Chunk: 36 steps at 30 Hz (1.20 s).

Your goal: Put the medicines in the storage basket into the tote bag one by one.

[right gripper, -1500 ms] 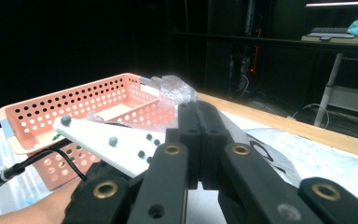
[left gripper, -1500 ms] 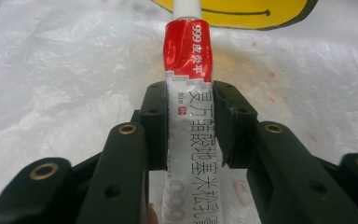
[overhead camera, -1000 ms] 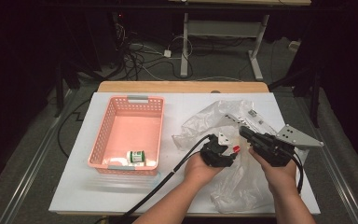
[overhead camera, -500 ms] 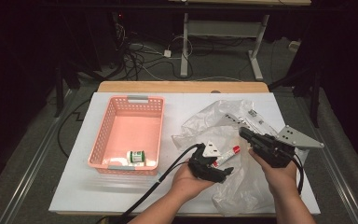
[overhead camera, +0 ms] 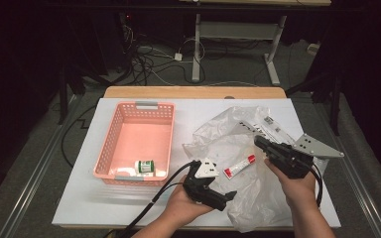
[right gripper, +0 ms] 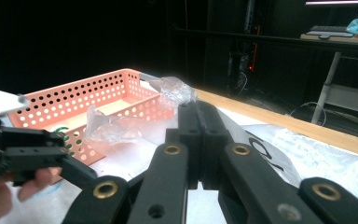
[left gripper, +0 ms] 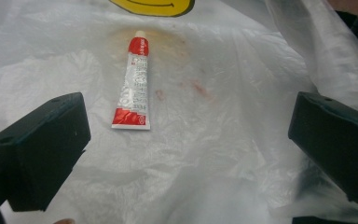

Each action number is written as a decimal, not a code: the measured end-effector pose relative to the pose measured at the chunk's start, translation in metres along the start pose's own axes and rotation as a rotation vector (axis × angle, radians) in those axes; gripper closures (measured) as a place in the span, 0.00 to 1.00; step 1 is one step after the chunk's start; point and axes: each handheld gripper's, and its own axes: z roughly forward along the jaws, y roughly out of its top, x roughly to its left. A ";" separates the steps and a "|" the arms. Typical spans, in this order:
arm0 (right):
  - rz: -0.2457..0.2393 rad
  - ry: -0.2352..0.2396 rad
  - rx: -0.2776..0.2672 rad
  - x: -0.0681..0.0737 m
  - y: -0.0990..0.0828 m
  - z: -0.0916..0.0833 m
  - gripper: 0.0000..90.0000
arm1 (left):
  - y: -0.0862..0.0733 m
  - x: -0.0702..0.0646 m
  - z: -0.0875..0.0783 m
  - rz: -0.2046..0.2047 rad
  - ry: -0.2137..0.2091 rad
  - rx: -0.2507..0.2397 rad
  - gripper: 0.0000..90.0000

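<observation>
- Salmon-pink plastic basket [overhead camera: 138,144] at the left of the white tabletop [overhead camera: 193,111], holding one small green-and-white jar [overhead camera: 144,166] on its side at the near wall; otherwise bare inside.
- Near the front edge, left tongs [overhead camera: 223,194] drawn back toward the person, jaws just opened to full spread, nothing between them; in the left gripper view both black pads stand wide apart over plastic.
- Ahead of those jaws, a red-and-white tube [left gripper: 134,81] flat on the clear plastic bag [overhead camera: 238,153], not touched; in the left gripper view, long axis running away from the tongs, crimped end nearest, white cap farthest, somewhat left of the midline between the pads.
- On the high view, tube [overhead camera: 239,166] between the two hands, slanting up to the right, close to both; left tongs open and aimed at it, so likely the ones to take it.
- Right tongs [overhead camera: 261,143] closed tight, seemingly pinching the bag's film, raised above the tube.
</observation>
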 end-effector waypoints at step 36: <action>0.000 -0.009 -0.002 -0.002 -0.001 -0.002 1.00 | -0.034 0.052 -0.104 -0.110 0.200 -0.060 0.00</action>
